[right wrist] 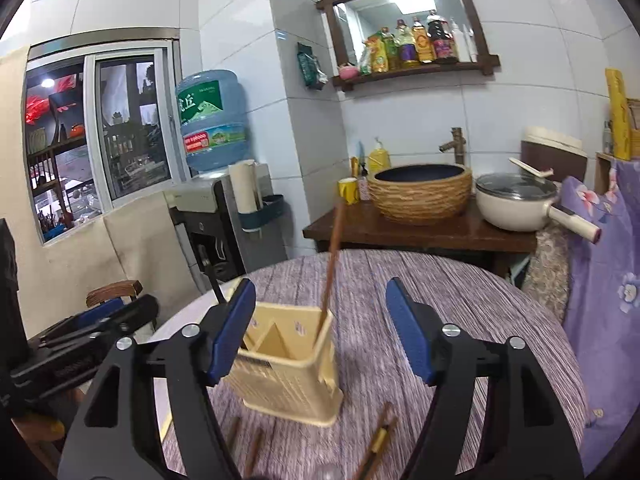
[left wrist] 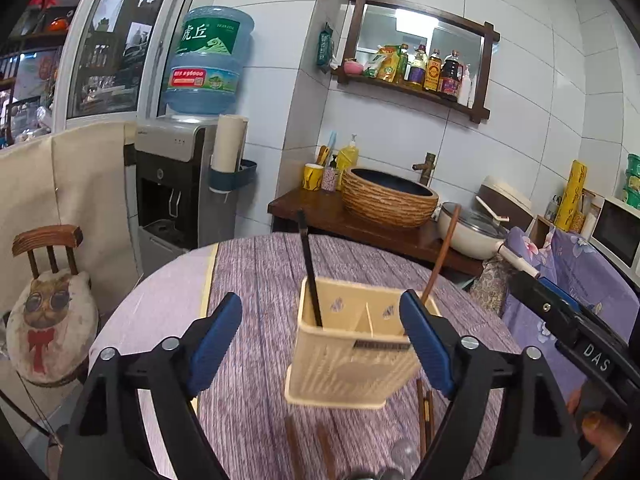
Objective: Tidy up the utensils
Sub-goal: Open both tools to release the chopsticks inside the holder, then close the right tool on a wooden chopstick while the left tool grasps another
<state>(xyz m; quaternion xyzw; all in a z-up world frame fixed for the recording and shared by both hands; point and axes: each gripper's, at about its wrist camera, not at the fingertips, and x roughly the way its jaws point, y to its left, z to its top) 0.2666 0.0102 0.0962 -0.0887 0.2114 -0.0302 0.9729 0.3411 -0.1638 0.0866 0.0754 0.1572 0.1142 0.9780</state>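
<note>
Both tools are spread and hold nothing: the left tool point(left wrist: 320, 336) frames the cream utensil holder point(left wrist: 352, 364) on the purple counter point(left wrist: 256, 280); the right tool point(right wrist: 320, 332) has it at nine o'clock. A black utensil point(left wrist: 310, 272) and brown stick point(left wrist: 440, 256) stand inside. The right tool's side reads "DAS" point(left wrist: 596, 356); the water jug point(left wrist: 208, 60) reads "虎丘".

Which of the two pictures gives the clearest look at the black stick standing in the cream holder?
The left wrist view: the black chopstick shows whole, leaning in the utensil holder. In the right wrist view only a short piece shows, behind a blue finger.
</note>
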